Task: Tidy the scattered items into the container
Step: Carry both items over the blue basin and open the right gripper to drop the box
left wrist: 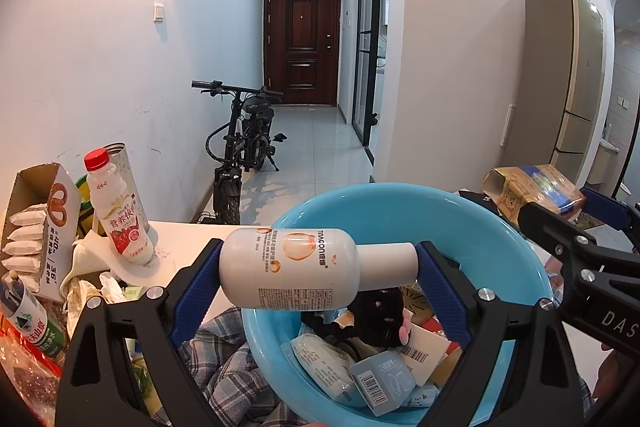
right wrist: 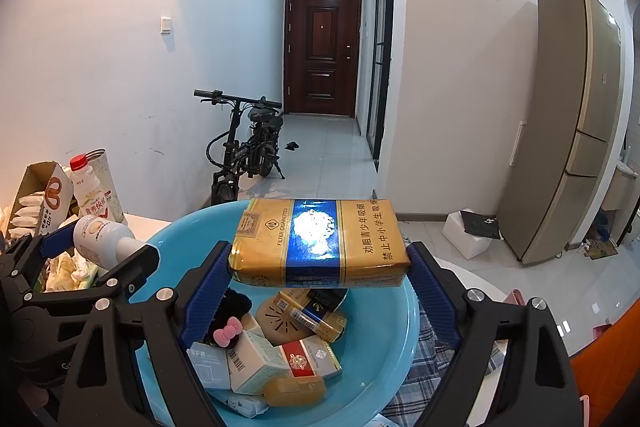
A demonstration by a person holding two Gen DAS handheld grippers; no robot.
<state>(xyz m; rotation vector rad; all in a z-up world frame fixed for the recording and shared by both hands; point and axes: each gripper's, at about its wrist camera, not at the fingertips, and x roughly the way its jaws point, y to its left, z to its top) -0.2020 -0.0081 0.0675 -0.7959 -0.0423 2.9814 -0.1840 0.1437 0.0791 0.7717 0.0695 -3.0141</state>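
My left gripper [left wrist: 318,269] is shut on a white lotion bottle [left wrist: 288,267] held sideways above the left rim of the blue basin [left wrist: 400,199]. It also shows in the right wrist view [right wrist: 100,237]. My right gripper [right wrist: 320,259] is shut on a gold and blue cigarette carton [right wrist: 320,243] held flat above the basin [right wrist: 380,327]. The carton shows in the left wrist view [left wrist: 532,191]. The basin holds several small boxes, packets and a black plush toy [left wrist: 376,311].
A red-capped milk bottle [left wrist: 118,207], an open snack box [left wrist: 38,227], a green-label water bottle [left wrist: 32,319] and crumpled wrappers crowd the table's left. A plaid cloth [left wrist: 224,367] lies under the basin. A bicycle [left wrist: 244,143] and fridge [right wrist: 568,123] stand beyond.
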